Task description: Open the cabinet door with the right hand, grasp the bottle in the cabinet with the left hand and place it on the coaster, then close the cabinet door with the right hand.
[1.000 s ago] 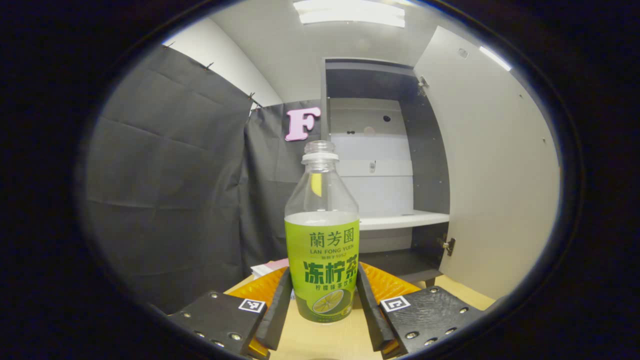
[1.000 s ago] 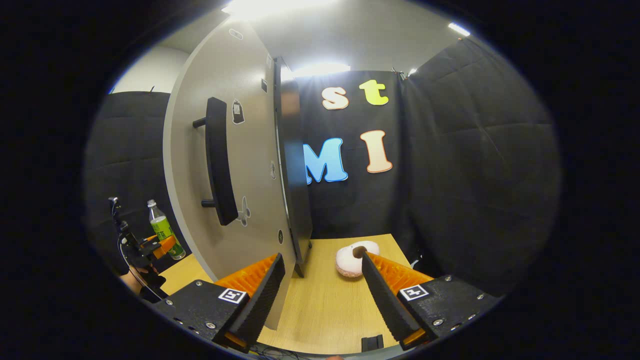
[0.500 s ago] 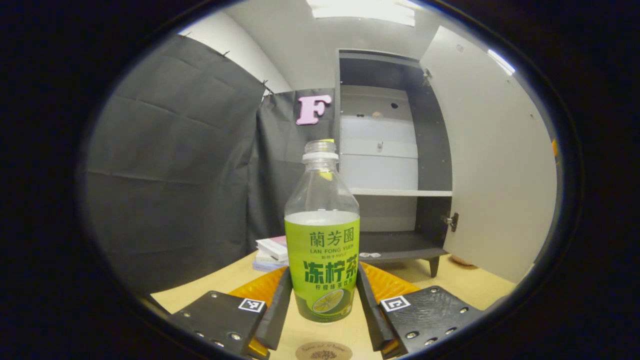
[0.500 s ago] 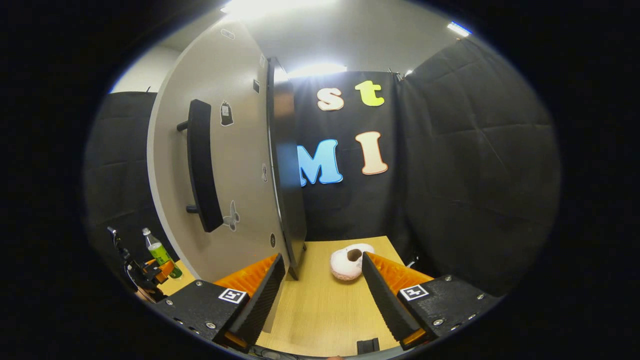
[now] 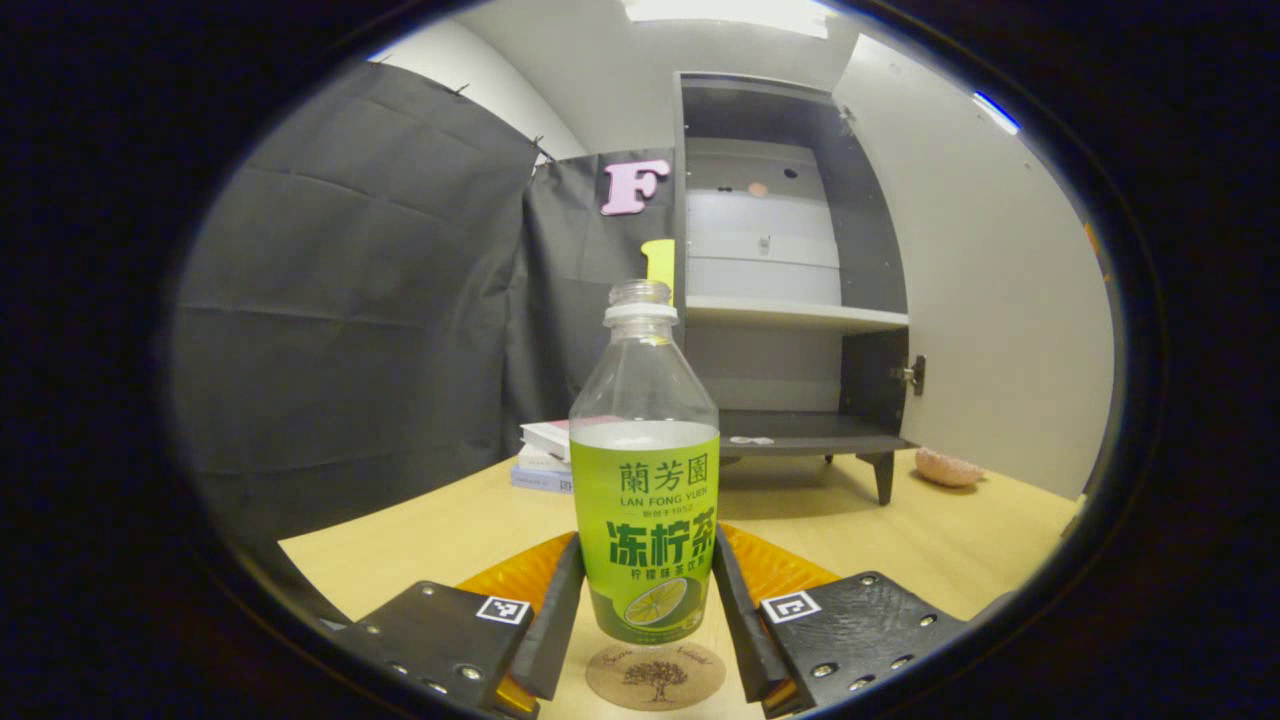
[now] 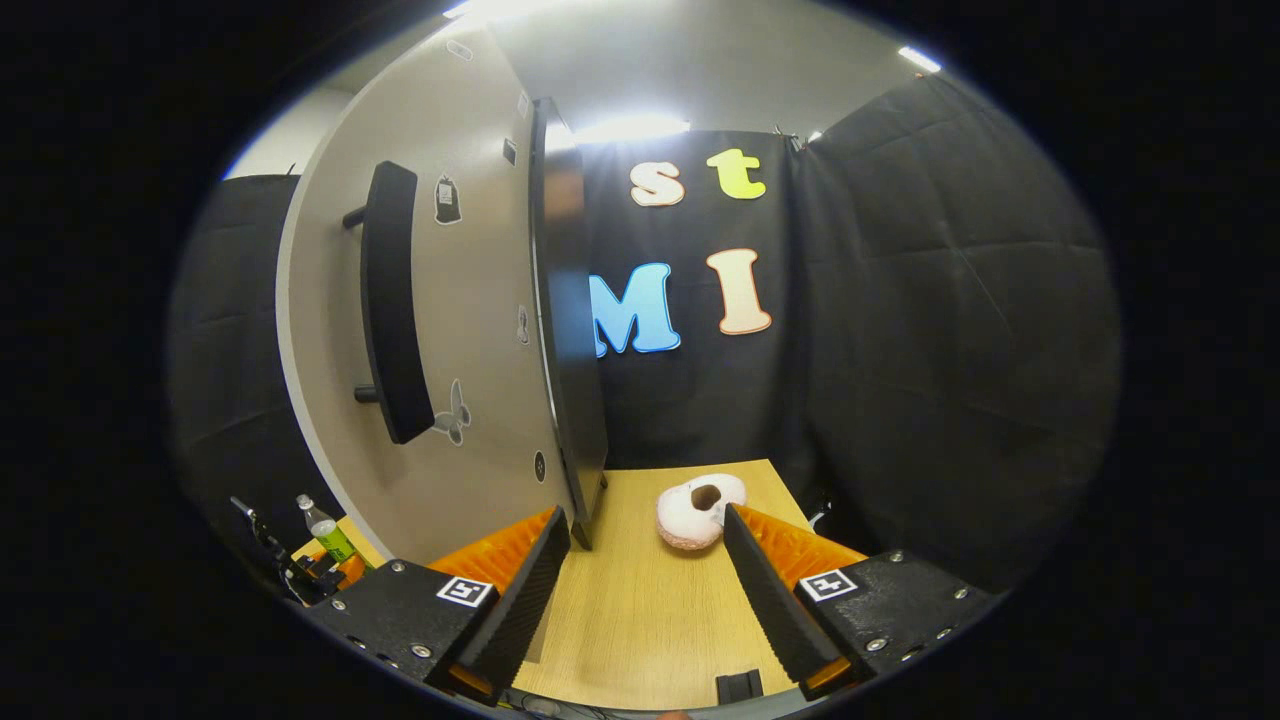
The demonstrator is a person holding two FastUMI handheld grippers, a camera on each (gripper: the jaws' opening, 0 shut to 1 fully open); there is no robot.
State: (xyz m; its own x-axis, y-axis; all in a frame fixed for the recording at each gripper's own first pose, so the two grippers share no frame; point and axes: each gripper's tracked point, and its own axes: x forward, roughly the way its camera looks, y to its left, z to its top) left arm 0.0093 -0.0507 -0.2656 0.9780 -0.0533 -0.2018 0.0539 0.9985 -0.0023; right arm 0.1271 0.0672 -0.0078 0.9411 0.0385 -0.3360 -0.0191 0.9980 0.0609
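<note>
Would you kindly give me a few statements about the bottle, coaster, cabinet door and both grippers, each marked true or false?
1. The left gripper is shut on the bottle. True.
2. The bottle has a cap on. False: its neck is open.
3. The coaster lies on the table just below the bottle's base. True.
4. The cabinet door is closed. False: it stands open, showing the shelves.
5. The right gripper grips the door handle. False: it is open, apart from the handle.
</note>
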